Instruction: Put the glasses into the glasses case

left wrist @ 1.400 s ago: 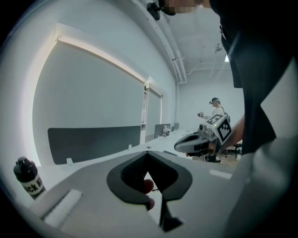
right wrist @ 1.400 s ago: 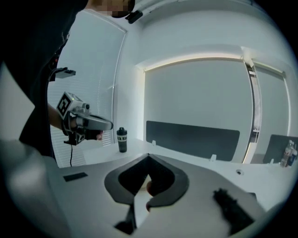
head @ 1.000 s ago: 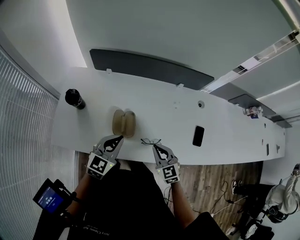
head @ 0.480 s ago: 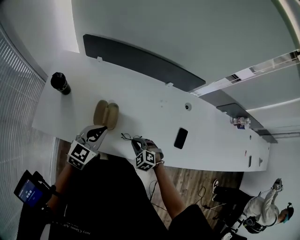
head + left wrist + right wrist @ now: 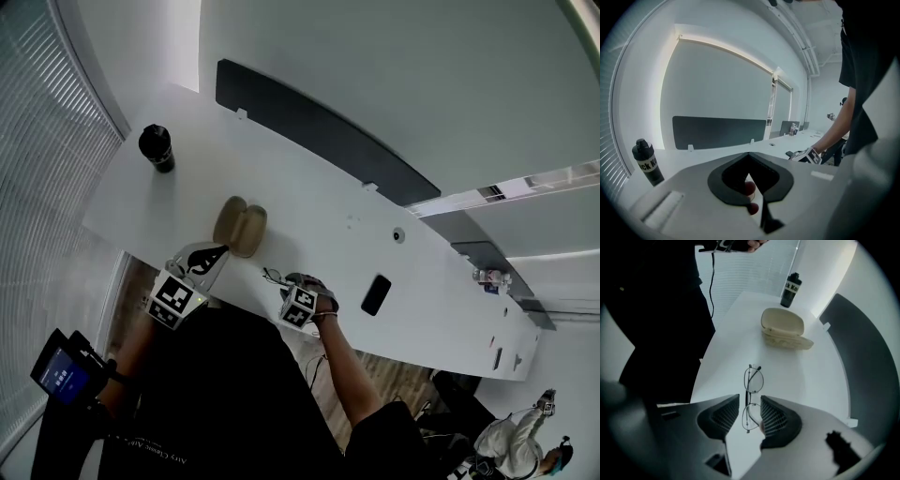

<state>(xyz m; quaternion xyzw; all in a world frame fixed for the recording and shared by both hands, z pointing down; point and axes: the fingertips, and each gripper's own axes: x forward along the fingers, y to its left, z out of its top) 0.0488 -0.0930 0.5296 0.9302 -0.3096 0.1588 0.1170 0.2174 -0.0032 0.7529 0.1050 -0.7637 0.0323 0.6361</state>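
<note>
**Operator and rig: appearance**

Black short-sleeved top [image 5: 216, 394], with small white print low on the front. A small device [image 5: 58, 371] with a blue screen is strapped at the left arm. A thin dark cable [image 5: 712, 277] hangs beside the top.

Left gripper [image 5: 210, 254]: light grey shell, black jaw tips. The left cube [image 5: 175, 298] at its rear has black-and-white square markers on white faces.

Right gripper [image 5: 750, 408]: same grey shell. Its black pads [image 5: 772, 417] are finely ribbed on the inner faces. The right cube [image 5: 297, 307] matches the left one.
</note>
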